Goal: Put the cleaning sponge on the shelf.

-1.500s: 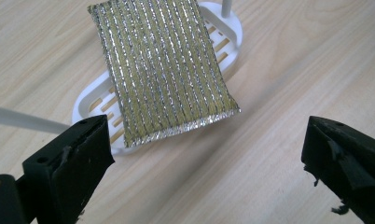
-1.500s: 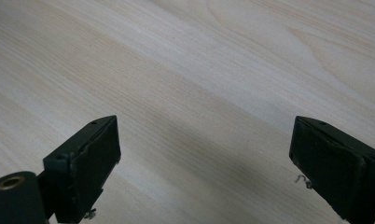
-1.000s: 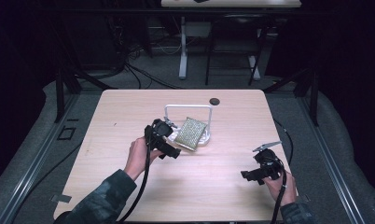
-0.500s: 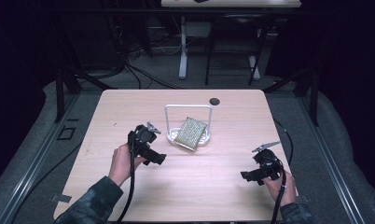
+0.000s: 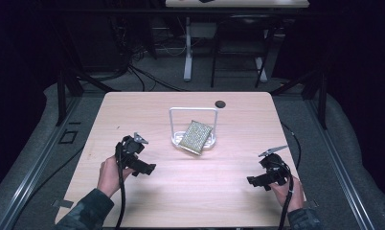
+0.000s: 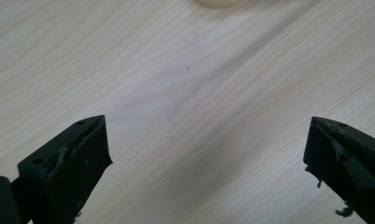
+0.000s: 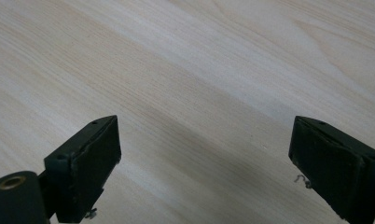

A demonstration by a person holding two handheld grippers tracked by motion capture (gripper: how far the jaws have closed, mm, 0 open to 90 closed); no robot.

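Though near sponge (image 5: 196, 136) — L gripper (image 5: 147, 168) agape, apart

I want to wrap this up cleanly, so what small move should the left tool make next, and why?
Probably rest the left tool where it is: its jaws stand wide open over bare table, apart from the sponge, which leans in the white rack.

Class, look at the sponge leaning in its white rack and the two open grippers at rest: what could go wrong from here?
1. The sponge leans against the rack with a corner past the base; a nudge might tip it onto the table.
2. The rack looks light, so the left gripper, reaching in, could push it.
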